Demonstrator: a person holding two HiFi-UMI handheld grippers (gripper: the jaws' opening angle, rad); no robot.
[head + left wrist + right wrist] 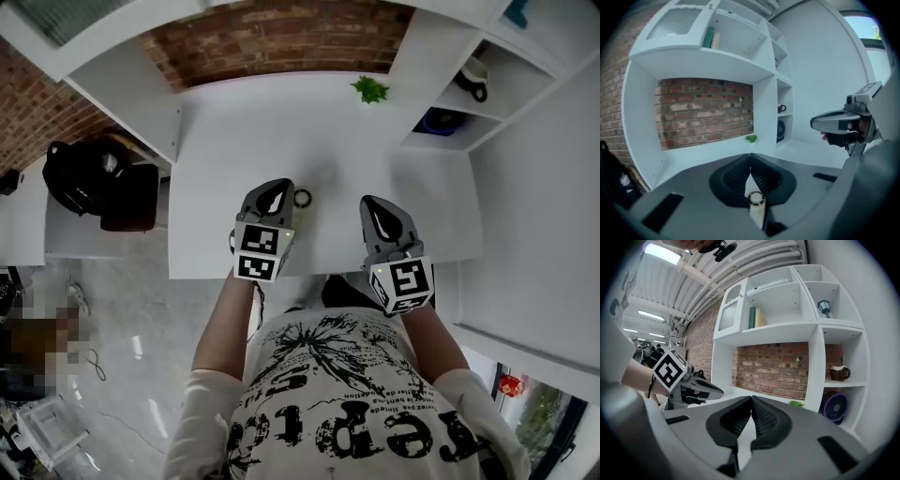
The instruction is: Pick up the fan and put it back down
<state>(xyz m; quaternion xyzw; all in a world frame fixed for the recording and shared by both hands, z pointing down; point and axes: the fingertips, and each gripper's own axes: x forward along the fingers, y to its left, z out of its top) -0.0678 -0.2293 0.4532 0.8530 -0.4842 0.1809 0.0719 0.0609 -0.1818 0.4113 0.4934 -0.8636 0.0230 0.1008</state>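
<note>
Fan [441,120] sits at two o'clock, well apart from you; your left tool [750,165] and right tool [751,400] are both closed, empty. Reach in closed and you may topple it.

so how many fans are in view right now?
1: the fan sits low on the right of the shelf unit, directly under the mug. The small dark ring on the table by the left gripper is too small to identify.
</note>
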